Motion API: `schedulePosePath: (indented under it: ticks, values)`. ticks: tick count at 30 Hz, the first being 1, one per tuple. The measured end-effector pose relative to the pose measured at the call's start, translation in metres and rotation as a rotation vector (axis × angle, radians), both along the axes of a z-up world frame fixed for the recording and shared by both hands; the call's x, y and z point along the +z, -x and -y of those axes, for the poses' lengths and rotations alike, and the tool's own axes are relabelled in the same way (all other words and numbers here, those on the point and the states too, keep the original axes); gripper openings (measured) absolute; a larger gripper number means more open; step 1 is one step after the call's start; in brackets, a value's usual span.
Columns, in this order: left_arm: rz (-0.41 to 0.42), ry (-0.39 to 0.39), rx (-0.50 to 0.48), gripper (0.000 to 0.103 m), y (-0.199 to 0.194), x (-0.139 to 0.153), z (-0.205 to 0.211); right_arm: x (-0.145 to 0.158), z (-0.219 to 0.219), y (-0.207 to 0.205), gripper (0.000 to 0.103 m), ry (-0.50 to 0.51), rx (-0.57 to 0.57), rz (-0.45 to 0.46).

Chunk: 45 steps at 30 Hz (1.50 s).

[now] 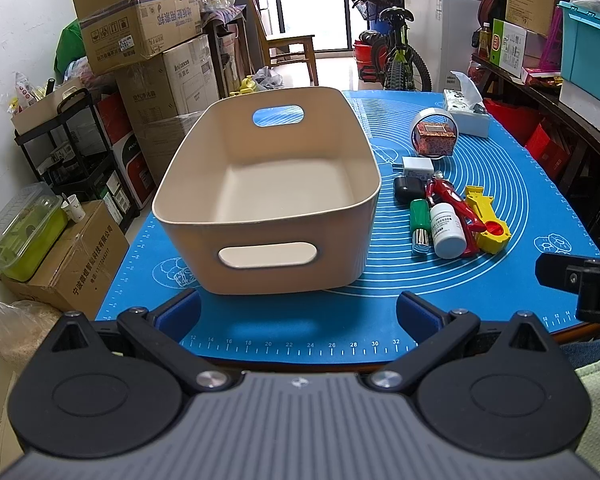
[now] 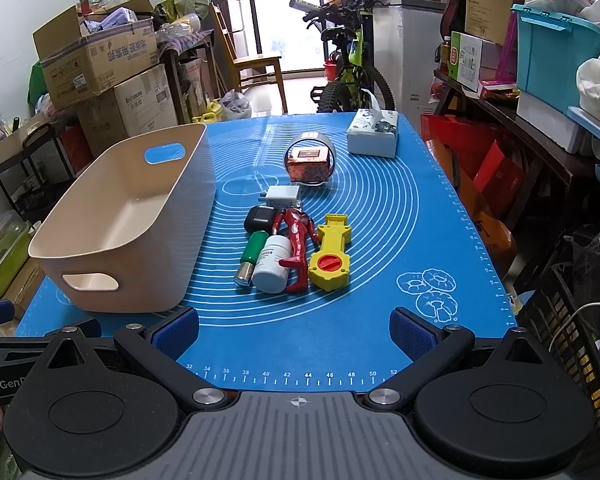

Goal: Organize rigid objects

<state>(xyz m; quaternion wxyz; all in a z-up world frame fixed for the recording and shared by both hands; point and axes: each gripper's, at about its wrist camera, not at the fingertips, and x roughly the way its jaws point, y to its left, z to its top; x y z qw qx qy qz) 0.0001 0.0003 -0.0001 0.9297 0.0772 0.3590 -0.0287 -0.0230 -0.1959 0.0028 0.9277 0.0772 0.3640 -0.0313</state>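
Right now both grippers hang spread wide and hold nothing: the left gripper (image 1: 298,312) faces the near end of the beige bin (image 1: 260,236), the right gripper (image 2: 294,330) faces the cluster to the right of the bin. That cluster lies on the blue mat (image 2: 380,240): a white pill bottle (image 2: 272,266) between a green-handled tool (image 2: 252,256) and a red figure (image 2: 296,248), a yellow toy (image 2: 330,260) just beyond, a black case (image 2: 260,218) and white charger (image 2: 283,196) farther back. The bin is empty.
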Motion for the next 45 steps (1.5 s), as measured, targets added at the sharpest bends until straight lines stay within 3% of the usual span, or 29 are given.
schedulePosePath:
  ticks: [25,34,39,45]
  values:
    - [-0.016,0.004,-0.004,0.103,-0.004,0.0,0.0,0.012,-0.004,0.001,0.101,0.003,-0.019,0.008]
    - [0.039,0.024,-0.007,0.103,-0.019,0.034,-0.005,0.043,-0.004,-0.016,0.101,0.009,-0.009,0.078]
    - [-0.01,0.032,-0.002,0.103,-0.042,0.054,-0.016,0.057,0.004,-0.041,0.101,-0.012,-0.014,0.11]
    - [-0.026,0.051,0.04,0.102,-0.07,0.065,-0.036,0.053,0.017,-0.076,0.101,-0.017,-0.019,0.092]
